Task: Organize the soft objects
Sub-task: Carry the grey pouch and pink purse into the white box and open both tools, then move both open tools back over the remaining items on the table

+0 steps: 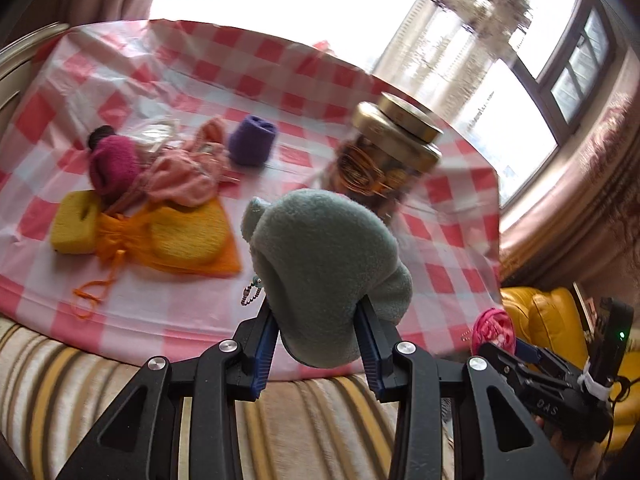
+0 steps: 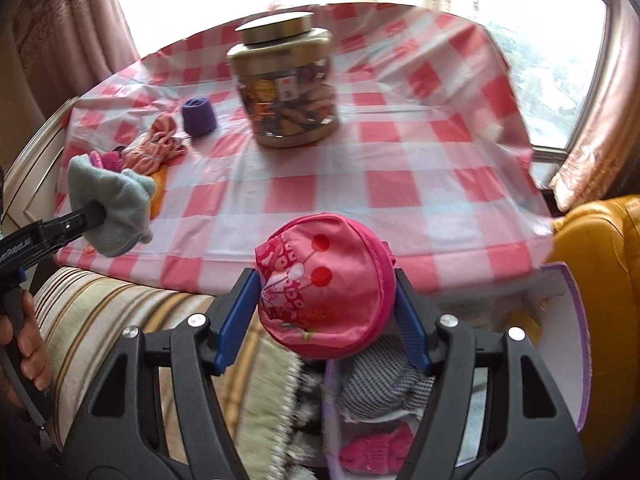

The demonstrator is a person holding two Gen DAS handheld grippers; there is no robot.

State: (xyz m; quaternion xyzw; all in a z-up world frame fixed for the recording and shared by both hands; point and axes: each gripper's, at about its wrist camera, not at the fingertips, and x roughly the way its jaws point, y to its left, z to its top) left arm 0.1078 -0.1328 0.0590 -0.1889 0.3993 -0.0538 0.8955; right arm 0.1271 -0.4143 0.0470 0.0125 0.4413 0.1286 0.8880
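Above the box [image 2: 576,320], the right tool [image 2: 326,304] clamps a pink pouch [image 2: 324,284]; the left tool [image 1: 318,332], at nine o'clock, clamps a green plush [image 1: 320,248]. Both look mid-carry; next, release into the box.

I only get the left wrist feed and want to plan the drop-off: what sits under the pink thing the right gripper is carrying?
Observer: The right gripper holds a round pink fabric pouch with red dots above an open purple-edged white box.
Operator: Anything in that box already?
Observer: Yes, a black-and-white houndstooth cloth item and a bright pink knitted item lie inside.
Operator: And my left gripper?
Observer: The left gripper grips a pale green fleece plush at the table's near edge, left of the box.
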